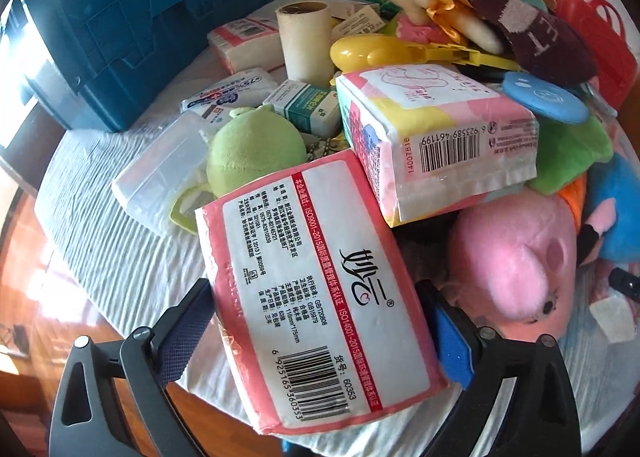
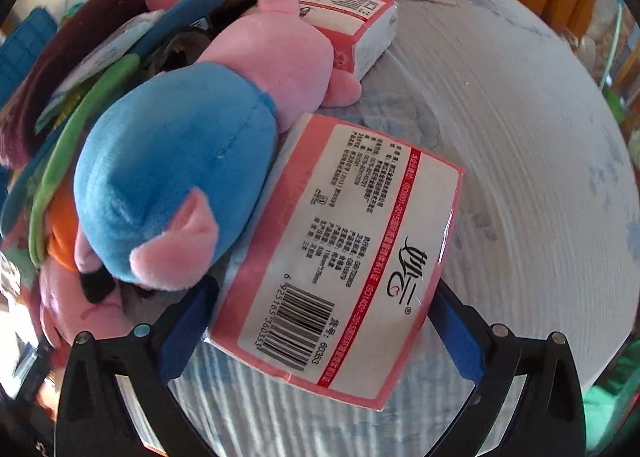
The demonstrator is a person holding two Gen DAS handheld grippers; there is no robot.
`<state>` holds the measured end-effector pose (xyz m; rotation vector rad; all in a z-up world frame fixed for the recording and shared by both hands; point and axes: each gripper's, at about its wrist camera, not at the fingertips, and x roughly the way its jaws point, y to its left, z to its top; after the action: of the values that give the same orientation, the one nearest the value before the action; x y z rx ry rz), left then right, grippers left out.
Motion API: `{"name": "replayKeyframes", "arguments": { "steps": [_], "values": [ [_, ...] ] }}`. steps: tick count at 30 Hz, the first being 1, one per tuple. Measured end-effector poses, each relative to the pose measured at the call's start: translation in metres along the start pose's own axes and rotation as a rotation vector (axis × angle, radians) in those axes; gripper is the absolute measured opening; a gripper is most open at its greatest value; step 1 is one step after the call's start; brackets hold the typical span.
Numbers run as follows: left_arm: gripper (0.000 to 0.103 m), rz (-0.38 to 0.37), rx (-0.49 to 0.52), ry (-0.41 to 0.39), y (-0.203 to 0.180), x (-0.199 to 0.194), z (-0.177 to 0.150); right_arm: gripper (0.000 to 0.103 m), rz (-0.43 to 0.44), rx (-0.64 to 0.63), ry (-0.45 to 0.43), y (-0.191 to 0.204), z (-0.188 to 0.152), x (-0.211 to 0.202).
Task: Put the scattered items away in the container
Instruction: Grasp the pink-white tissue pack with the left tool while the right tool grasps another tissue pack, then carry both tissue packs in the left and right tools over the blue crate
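My left gripper is shut on a pink tissue pack with a white label and barcode, its far end resting against the pile. My right gripper is shut on another pink tissue pack of the same kind, beside a blue and pink plush pig. The blue container stands at the far left in the left wrist view. The pile holds a pink plush, a green plush ball and a pastel tissue pack.
A cardboard tube, yellow scoop, blue disc, clear box, medicine boxes and a dark sock lie on the white cloth-covered round table. A third pink tissue pack lies farther back.
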<state>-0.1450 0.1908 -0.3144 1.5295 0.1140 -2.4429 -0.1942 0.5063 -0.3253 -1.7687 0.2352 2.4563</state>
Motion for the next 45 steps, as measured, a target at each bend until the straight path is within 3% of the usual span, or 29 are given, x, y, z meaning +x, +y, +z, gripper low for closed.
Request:
{"name": "replayKeyframes", "arguments": {
  "steps": [11,20,31,37,45],
  "values": [
    [0.098,0.006,0.055,-0.021,0.003,-0.001,0.001,0.103,-0.028,-0.014,0.037,-0.018,-0.001,0.011],
    [0.096,0.024,0.051,-0.114,0.029,-0.033,0.009,0.098,-0.017,0.009,0.006,-0.047,-0.012,-0.018],
    [0.096,0.006,0.047,-0.208,0.031,-0.079,0.020,0.098,-0.013,0.003,-0.066,-0.063,-0.010,-0.059],
    [0.096,-0.012,0.039,-0.270,0.028,-0.114,0.026,0.098,0.046,-0.054,-0.167,-0.040,-0.007,-0.108],
    [0.096,-0.016,0.025,-0.357,0.024,-0.162,0.036,0.098,0.130,-0.222,-0.315,0.016,0.006,-0.175]
  ]
}}
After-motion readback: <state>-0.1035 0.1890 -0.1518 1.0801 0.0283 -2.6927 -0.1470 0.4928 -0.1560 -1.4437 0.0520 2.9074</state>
